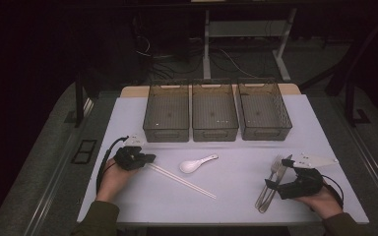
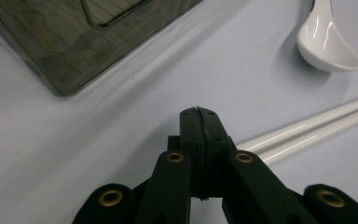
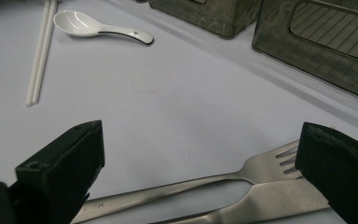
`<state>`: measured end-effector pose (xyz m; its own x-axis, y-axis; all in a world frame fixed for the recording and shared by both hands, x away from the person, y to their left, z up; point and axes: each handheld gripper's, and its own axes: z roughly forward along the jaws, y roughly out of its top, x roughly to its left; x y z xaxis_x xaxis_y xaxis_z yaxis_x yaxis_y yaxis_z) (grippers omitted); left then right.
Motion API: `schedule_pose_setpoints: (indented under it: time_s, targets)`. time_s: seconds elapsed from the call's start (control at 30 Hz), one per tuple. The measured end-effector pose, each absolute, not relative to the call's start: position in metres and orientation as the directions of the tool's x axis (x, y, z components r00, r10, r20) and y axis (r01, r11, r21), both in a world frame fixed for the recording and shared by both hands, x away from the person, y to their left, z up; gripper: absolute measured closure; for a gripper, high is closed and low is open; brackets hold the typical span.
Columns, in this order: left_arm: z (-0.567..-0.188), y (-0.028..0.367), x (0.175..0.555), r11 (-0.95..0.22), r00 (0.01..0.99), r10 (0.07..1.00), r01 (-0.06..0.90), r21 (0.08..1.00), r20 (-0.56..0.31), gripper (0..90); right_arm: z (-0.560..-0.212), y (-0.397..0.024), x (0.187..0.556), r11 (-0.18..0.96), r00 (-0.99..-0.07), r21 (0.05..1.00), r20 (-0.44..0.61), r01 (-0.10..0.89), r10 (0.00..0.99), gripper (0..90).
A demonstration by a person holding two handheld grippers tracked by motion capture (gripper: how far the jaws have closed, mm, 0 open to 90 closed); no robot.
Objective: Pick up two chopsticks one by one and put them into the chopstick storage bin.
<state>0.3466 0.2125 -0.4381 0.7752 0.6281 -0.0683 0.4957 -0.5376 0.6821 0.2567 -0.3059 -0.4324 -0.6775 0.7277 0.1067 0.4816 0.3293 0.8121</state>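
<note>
A pale table (image 1: 236, 196) sits in a dark room, with three smoky plastic bins (image 1: 215, 110) in a row along its far side. Your left gripper (image 1: 150, 158) is at the left, its jaws pressed together on the near-left end of the white chopsticks (image 1: 182, 180), which run from it toward the near middle. A white ceramic spoon (image 1: 197, 163) lies just beyond them, near the centre. At the right, your right gripper (image 1: 277, 174) has its jaws spread wide, straddling the metal fork (image 3: 261, 165) and knife (image 3: 261, 200), which lie side by side on the table without being pinched.
</note>
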Motion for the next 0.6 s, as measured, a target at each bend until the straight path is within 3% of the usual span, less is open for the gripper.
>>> schedule_pose_setpoints:
  time_s: [0.6]
  targets:
    - [-0.4391, 0.2174, 0.3406, -0.547, 0.779, 0.622, 0.504, 0.668, -0.078, 88.6, -0.4321, -0.307, 0.2563, 0.334, -0.676, 0.81, 0.102, 0.482, 0.73, 1.4]
